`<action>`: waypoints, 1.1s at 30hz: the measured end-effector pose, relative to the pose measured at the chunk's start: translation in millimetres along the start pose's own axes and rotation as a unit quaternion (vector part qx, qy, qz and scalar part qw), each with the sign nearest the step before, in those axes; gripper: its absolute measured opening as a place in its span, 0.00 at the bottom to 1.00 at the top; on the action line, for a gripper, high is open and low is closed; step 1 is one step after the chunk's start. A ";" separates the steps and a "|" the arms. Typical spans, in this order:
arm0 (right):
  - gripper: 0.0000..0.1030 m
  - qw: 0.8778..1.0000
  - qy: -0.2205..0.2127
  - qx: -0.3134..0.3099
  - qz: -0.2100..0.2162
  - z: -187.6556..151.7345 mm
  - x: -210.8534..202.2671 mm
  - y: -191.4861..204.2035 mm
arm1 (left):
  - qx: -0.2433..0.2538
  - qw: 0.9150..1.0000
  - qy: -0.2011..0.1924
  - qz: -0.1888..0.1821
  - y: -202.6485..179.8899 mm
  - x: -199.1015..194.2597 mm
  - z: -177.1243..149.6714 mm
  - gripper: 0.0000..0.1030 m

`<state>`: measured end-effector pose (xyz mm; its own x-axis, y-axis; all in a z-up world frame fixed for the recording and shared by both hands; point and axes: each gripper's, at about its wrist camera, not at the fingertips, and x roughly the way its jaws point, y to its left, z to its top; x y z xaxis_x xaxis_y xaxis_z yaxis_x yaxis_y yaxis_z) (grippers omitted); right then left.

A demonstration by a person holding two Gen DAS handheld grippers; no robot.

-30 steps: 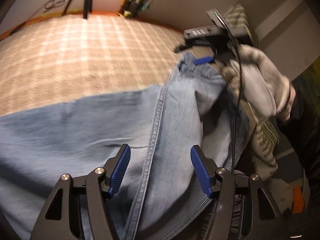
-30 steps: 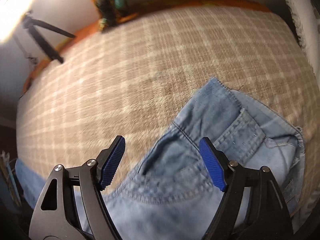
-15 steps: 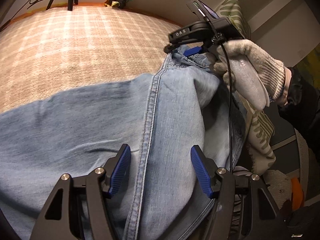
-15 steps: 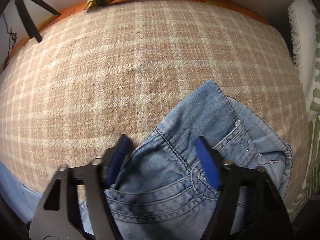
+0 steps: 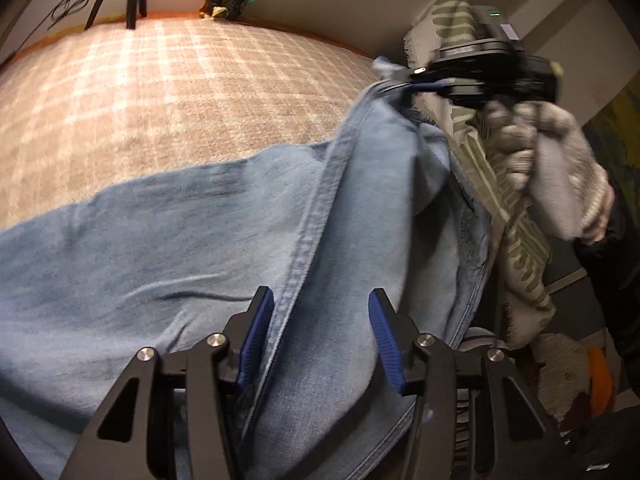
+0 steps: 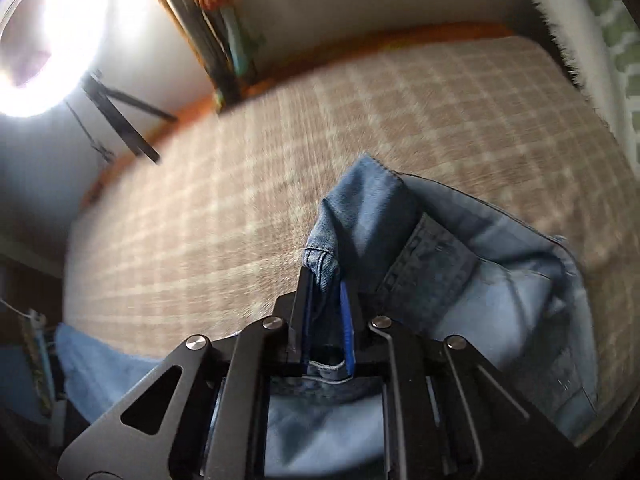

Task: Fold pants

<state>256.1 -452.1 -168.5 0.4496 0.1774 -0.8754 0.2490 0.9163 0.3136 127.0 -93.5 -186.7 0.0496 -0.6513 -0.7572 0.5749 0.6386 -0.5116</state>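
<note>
The right gripper (image 6: 326, 304) has just closed, pinching the waistband of the jeans (image 5: 200, 240); left gripper (image 5: 316, 340) half-spread, closing over the seam; soft, heavy denim sags, so grip thick hems

A bed (image 5: 168, 92) covered in a beige-and-white checked blanket (image 6: 400, 128) carried light blue denim pants (image 5: 192, 240) spread across its near side.

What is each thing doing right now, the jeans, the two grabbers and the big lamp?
jeans: spread on the checked bedcover, waistband corner lifted.
right gripper: just closed, shut on the jeans' waistband.
left gripper: jaws narrowing but apart, astride the side seam, not pinching.
gloved hand: clenched around the right gripper's handle.
ring light: switched on.
</note>
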 end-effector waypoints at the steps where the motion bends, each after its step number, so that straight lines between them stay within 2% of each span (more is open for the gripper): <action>1: 0.12 1.000 -0.011 -0.001 0.008 -5.5 -13.8 -2.3 | 0.007 1.000 0.000 -0.001 -3.0 0.3 -0.1 0.40; 2: 0.12 1.000 -0.022 -0.003 0.012 -16.5 -27.4 -6.2 | 0.016 1.000 0.000 0.001 -6.8 0.5 -1.0 0.31; 4: 0.12 0.999 -0.033 -0.005 0.018 -26.5 -47.0 -15.9 | 0.031 1.000 0.000 0.004 -14.2 0.0 -3.6 0.27; 5: 0.12 0.999 -0.036 -0.004 0.022 -31.1 -53.9 -20.4 | 0.034 0.999 0.002 -0.002 -17.3 -0.7 -5.2 0.20; 8: 0.10 0.998 -0.049 0.001 0.032 -38.0 -65.5 -28.9 | 0.043 0.999 0.002 -0.008 -27.5 -5.0 -10.4 0.16; 9: 0.10 0.998 -0.054 0.005 0.041 -51.6 -73.9 -36.7 | 0.049 0.999 0.002 -0.013 -31.2 -6.8 -12.3 0.13; 11: 0.10 0.997 -0.064 0.013 0.046 -48.6 -84.4 -40.6 | 0.059 0.998 0.006 -0.016 -39.0 -9.3 -16.1 0.13; 16: 0.09 0.994 -0.083 0.043 0.056 -87.5 -101.1 -77.2 | 0.089 0.996 0.023 -0.013 -56.3 -5.9 -24.1 0.13; 20: 0.09 0.987 -0.069 0.114 0.085 -121.1 -90.9 -123.8 | 0.097 0.995 0.036 -0.006 -64.1 3.3 -29.3 0.13; 24: 0.09 0.979 -0.052 0.152 0.123 -143.7 -72.3 -148.6 | 0.100 0.994 0.043 -0.002 -66.0 4.7 -31.8 0.13; 29: 0.18 0.970 -0.053 0.176 0.159 -136.4 -58.9 -162.8 | 0.099 0.994 0.046 0.002 -68.5 4.8 -30.9 0.12; 33: 0.20 0.952 -0.056 0.224 0.201 -127.9 -47.2 -172.6 | 0.094 0.995 0.045 0.004 -68.2 4.9 -32.1 0.12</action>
<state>82.2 -572.7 -228.4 0.6677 0.4196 -0.6149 0.3666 0.5336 0.7622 61.8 -127.2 -168.6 -0.0134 -0.6018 -0.7986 0.7178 0.5502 -0.4267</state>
